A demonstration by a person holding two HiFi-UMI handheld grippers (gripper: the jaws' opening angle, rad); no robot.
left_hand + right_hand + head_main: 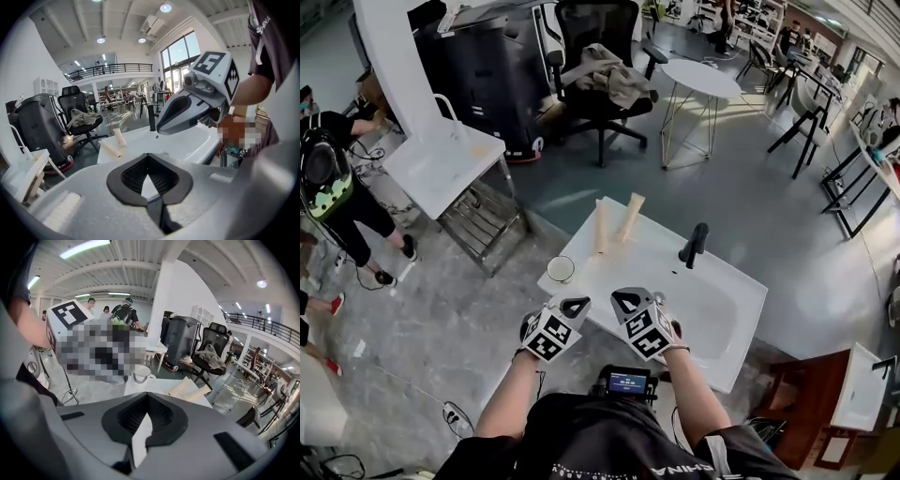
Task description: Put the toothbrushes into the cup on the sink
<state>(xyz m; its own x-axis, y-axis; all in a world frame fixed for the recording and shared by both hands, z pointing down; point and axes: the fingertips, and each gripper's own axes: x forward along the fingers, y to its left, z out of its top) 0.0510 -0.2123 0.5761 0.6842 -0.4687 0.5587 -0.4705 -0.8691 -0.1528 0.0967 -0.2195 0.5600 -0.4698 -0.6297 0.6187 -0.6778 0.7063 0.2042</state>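
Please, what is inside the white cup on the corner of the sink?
Seen from above, the cup looks empty: only its pale inside shows, nothing stands in it. Its very bottom is too small to judge. The two beige toothbrush packs lie outside, on the sink rim.

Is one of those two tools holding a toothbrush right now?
No, the left gripper and right gripper are shut and empty; both toothbrushes lie on the far edge of the sink.

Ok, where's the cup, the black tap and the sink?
cup (561, 270): head view, its open top.
black tap (695, 244): head view, middle of its spout.
sink (652, 246): head view, bare flat top behind the basin.
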